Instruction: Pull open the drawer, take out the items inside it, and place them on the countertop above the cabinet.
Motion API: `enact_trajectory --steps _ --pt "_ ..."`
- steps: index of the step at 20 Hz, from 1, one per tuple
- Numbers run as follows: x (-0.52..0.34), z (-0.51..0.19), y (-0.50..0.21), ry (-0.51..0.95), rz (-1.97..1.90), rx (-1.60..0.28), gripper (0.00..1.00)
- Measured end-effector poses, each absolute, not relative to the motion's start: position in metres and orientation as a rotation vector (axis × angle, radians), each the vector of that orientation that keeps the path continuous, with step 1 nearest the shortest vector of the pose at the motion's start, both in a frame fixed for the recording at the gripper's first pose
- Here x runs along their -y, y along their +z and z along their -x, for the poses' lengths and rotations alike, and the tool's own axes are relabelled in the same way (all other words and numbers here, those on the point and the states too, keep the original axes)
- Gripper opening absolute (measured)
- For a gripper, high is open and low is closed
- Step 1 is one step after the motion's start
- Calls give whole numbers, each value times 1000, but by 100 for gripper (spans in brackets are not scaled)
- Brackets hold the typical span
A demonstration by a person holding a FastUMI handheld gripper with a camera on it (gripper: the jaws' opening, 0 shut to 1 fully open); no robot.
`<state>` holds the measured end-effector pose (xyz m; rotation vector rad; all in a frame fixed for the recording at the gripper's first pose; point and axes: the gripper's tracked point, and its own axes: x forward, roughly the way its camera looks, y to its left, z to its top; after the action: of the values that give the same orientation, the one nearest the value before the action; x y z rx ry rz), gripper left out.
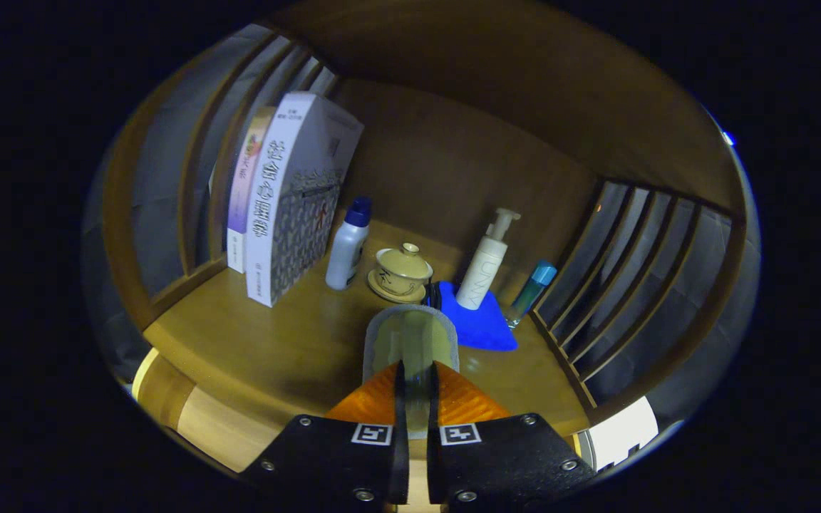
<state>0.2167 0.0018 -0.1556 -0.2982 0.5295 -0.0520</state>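
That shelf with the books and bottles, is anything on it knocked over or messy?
Mostly tidy: the books, lidded cup and pump bottle stand upright. Only the small blue-capped bottle leans against the side slats. The claw is shut on a flat pale item.

My jaws are clamped on a flat, yellow-green item with a grey rim (411, 340), held upright over the wooden tabletop (275, 349). Beyond it stand a lidded teacup on a saucer (401, 272), a white bottle with a blue cap (348, 246), a pump bottle (485, 262) on a blue cloth (482, 329), and two books (289, 199).
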Motion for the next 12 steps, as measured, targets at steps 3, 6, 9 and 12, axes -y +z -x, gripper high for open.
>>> enact_trajectory --steps 3,6,9,12 --pt "2 -234 -161 -43 243 -540 14" --pt "4 -244 -174 -28 204 -577 22" --pt "1 -246 -182 -9 219 -594 29" --pt "-11 -240 -170 14 237 -546 39"
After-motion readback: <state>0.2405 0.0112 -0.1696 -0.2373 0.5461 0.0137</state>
